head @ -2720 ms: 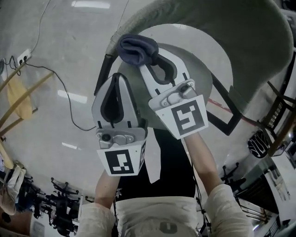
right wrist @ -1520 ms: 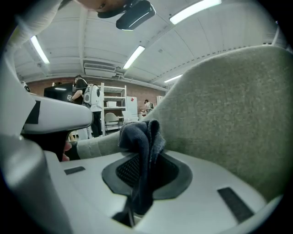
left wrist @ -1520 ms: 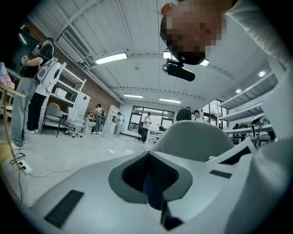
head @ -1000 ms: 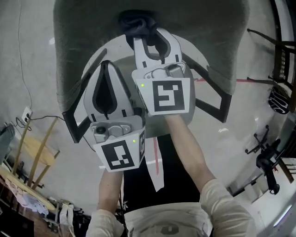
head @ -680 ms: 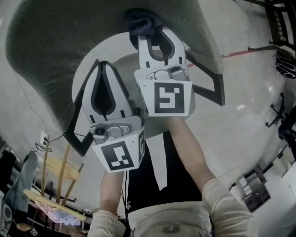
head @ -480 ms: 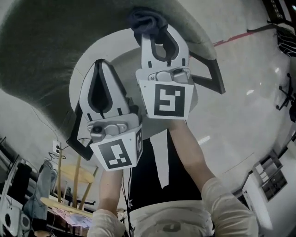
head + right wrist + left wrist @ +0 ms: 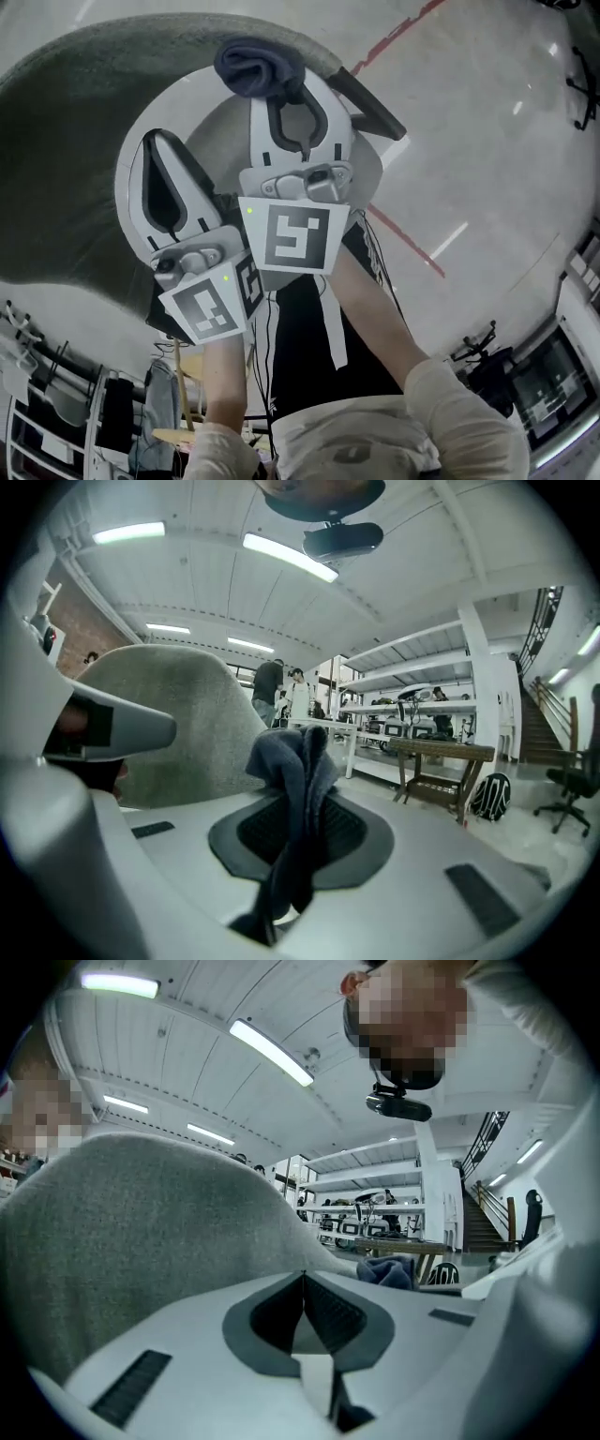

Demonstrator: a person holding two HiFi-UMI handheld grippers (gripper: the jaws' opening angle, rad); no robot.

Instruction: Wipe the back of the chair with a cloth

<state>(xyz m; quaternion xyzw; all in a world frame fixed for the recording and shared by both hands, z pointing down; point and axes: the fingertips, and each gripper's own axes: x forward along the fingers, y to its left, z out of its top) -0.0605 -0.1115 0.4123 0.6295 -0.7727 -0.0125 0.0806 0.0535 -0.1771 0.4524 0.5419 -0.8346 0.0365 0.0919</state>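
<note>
Right gripper (image 7: 295,803) had its jaws clamped tight on a dark blue bunched-up fabric cloth (image 7: 292,752), with the wad poking out past the tips. Left gripper (image 7: 302,1277) had its jaws pressed together on nothing and sat just beside the right one, at its 8 o'clock in the head view.

From there the cloth was up at 12 o'clock, right by the rim of the grey upholstered chair back (image 7: 66,141), which spread off toward 9 o'clock. Couldn't tell if the cloth was actually touching it.

My read: mid-wipe, somewhere around the edge. The next move would need the wad pushed flat onto the grey fabric and dragged toward 9 o'clock, keeping the grip firm so it doesn't slip out.
</note>
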